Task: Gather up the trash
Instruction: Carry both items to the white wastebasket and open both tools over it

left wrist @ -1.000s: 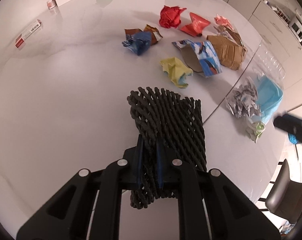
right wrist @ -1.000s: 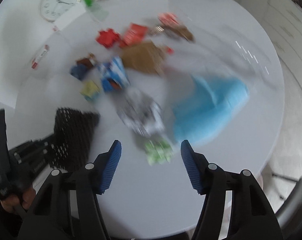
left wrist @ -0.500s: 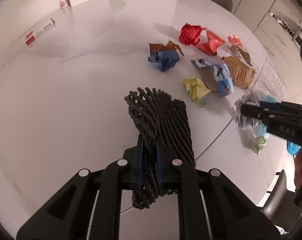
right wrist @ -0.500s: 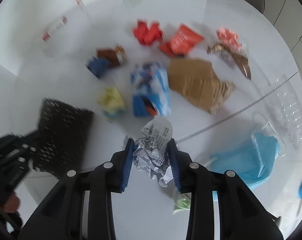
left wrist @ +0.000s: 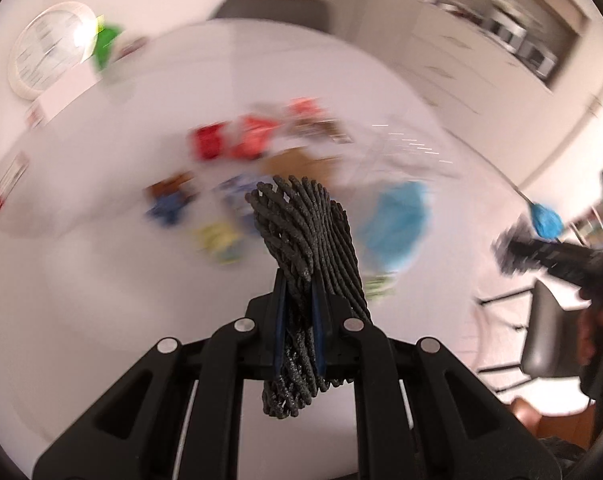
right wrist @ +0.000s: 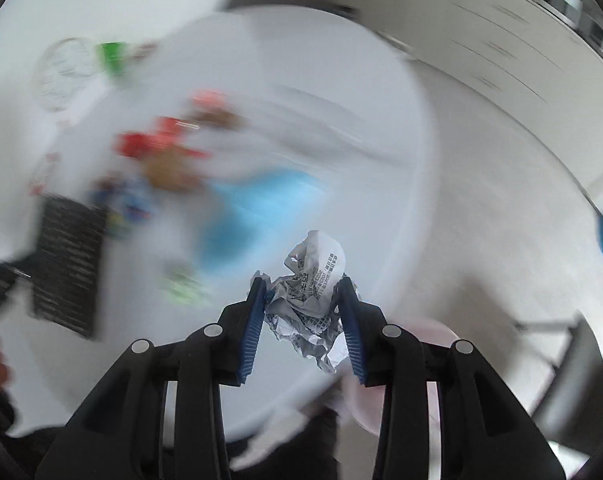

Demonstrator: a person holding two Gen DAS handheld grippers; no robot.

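Note:
My left gripper (left wrist: 299, 280) is shut on a black foam net sleeve (left wrist: 307, 232) and holds it above the white round table (left wrist: 101, 280). My right gripper (right wrist: 303, 284) is shut on a crumpled silver printed wrapper (right wrist: 313, 280), lifted over the table's near right edge. Blurred trash lies on the table: red wrappers (left wrist: 229, 142), a brown paper piece (left wrist: 301, 164), a blue-brown wad (left wrist: 167, 200), a yellow wad (left wrist: 217, 240), a light blue face mask (left wrist: 397, 220) and a small green scrap (left wrist: 377, 284). The right gripper shows at the right of the left wrist view (left wrist: 517, 254).
A white clock (left wrist: 41, 48), a green object (left wrist: 105, 44) and a red-white packet (left wrist: 5, 184) lie at the table's far left. A pale pink container (right wrist: 433, 336) sits just under the right gripper beyond the table edge. A chair (left wrist: 549, 328) stands right.
My right gripper closed on the silver wrapper and has lifted it off the table toward the right edge. My left gripper has raised and swung right with the net sleeve. Both views are motion-blurred.

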